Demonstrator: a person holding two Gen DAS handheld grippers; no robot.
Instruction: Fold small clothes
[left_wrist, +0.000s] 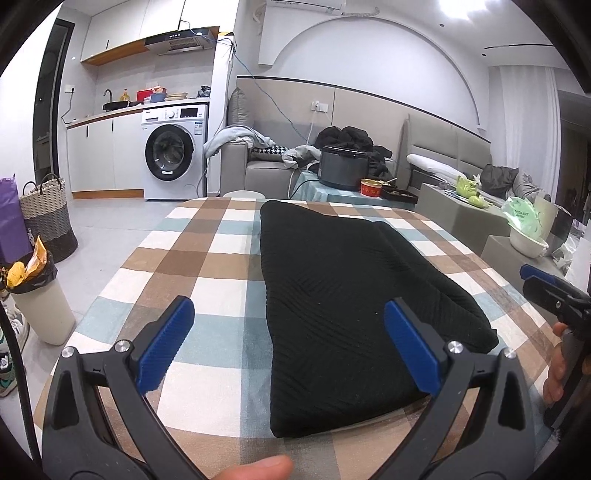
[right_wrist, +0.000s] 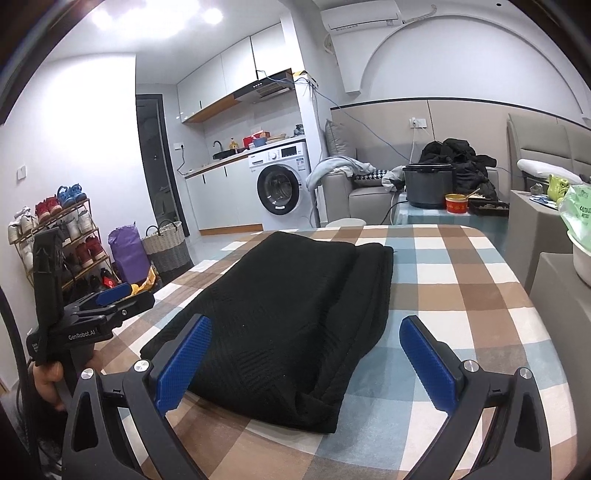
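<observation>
Your grippers (left_wrist: 288, 325) are black plastic frames with ribbed blue pads (right_wrist: 184, 365), silver screws (left_wrist: 122, 346), and white "GenRobot.AI" lettering (right_wrist: 82, 335) on the side.

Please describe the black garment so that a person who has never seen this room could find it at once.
Look at the table with the checked cloth in brown, white and pale blue, in front of the grey sofa. The black knitted garment lies folded on that cloth, between the two open tools. It is the only thing on the cloth, dark and ribbed.
</observation>
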